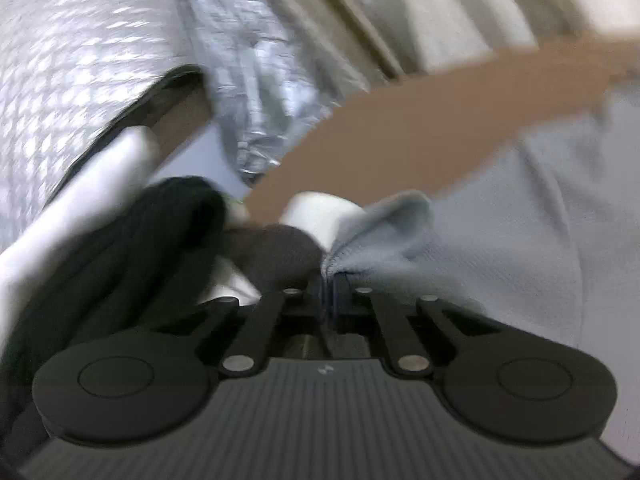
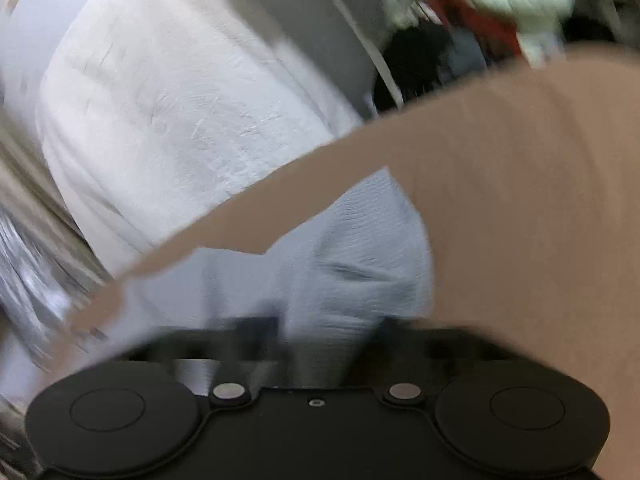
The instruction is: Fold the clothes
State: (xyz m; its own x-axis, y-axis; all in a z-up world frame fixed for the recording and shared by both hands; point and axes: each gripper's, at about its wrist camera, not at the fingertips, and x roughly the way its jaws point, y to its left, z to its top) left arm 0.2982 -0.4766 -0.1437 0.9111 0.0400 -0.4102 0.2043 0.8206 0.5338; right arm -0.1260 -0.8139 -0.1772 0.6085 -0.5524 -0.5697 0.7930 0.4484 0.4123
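A pale blue-grey garment [image 1: 500,216] fills the right of the left wrist view. My left gripper [image 1: 330,284] is shut on a bunched edge of it, lifted off any surface. The same garment [image 2: 352,264] shows in the right wrist view, gathered between the fingers of my right gripper [image 2: 330,328], which is blurred and looks shut on the cloth. A bare forearm [image 1: 400,132] crosses behind the garment; it also shows in the right wrist view [image 2: 500,208]. Both views are motion-blurred.
A black cloth [image 1: 132,248] hangs at the left by my left gripper. Silver quilted foil material [image 1: 72,60] covers the upper left. A white textured cloth [image 2: 168,120] lies behind the garment. Mixed green and red clothes [image 2: 480,4] sit at the top right.
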